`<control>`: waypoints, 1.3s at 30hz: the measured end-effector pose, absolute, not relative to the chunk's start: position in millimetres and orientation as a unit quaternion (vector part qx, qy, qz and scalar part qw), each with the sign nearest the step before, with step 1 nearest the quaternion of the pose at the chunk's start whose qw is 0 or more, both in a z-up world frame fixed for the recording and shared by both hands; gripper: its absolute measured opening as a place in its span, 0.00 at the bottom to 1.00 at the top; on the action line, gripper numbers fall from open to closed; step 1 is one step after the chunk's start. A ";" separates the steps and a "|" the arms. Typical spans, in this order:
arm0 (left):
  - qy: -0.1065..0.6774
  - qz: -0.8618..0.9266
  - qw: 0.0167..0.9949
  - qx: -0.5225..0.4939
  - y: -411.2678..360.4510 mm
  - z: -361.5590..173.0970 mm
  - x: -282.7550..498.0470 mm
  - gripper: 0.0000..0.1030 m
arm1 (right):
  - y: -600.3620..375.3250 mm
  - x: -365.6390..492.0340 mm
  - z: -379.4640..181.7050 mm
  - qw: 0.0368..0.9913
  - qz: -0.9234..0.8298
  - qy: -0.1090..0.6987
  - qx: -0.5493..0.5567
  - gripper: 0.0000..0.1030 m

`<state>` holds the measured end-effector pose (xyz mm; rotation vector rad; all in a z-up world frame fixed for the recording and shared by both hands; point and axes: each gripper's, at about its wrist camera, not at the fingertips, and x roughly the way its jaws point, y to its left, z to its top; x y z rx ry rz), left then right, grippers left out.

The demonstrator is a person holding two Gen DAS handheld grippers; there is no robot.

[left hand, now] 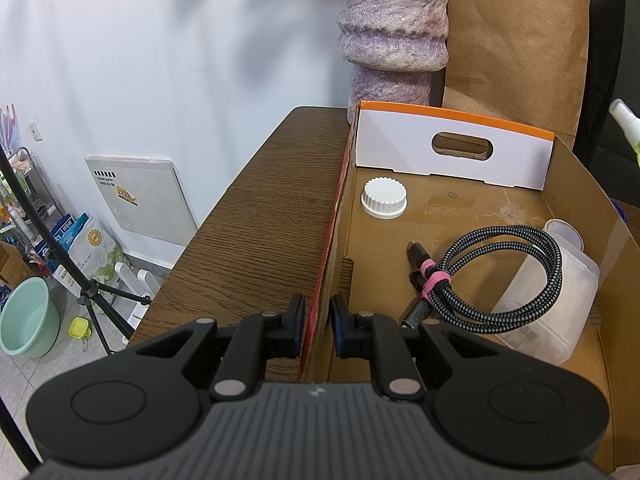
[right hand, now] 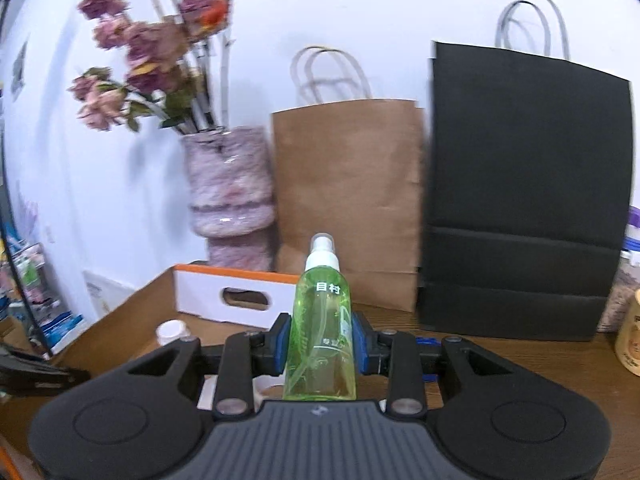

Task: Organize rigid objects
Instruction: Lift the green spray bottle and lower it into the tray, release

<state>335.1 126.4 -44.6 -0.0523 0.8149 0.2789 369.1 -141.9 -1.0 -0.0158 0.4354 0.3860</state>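
Right gripper (right hand: 319,344) clamped on a green spray bottle (right hand: 321,328), blue pads pressing its two sides about mid-body; bottle upright between the fingers, white nozzle above them, base down near the gripper body. Bottle held off the counter (right hand: 520,356), just right of the box (right hand: 120,320) and in front of the brown bag (right hand: 348,200). Black bag (right hand: 524,200) stands right of the brown one; vase (right hand: 230,184) with dried flowers behind the box's far corner. Left gripper (left hand: 318,322) closed on the box's left wall (left hand: 320,280), one finger outside over the counter (left hand: 260,216), one inside; the cardboard edge sits between the pads. Inside the box: white cap (left hand: 384,197) near the far left corner, just before the white-and-orange insert (left hand: 456,148) with a handle slot that stands across the far end; braided cable (left hand: 500,272), coiled and bound with a pink tie, right of the left gripper, resting partly on a clear tub (left hand: 560,296) lying on its side against the right wall. The bottle's nozzle (left hand: 626,120) shows past the box's right wall in the left wrist view.
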 end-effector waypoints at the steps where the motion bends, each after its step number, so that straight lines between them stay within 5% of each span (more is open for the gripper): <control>1: 0.395 0.135 0.908 -0.025 126.4 -44.6 335.1 0.14 | -138.0 367.0 -0.7 0.957 0.196 0.215 -0.009 0.30; 39: 0.393 0.136 0.909 -0.024 125.0 -43.6 334.6 0.14 | -69.6 365.2 -6.2 0.927 0.275 0.256 -0.008 0.30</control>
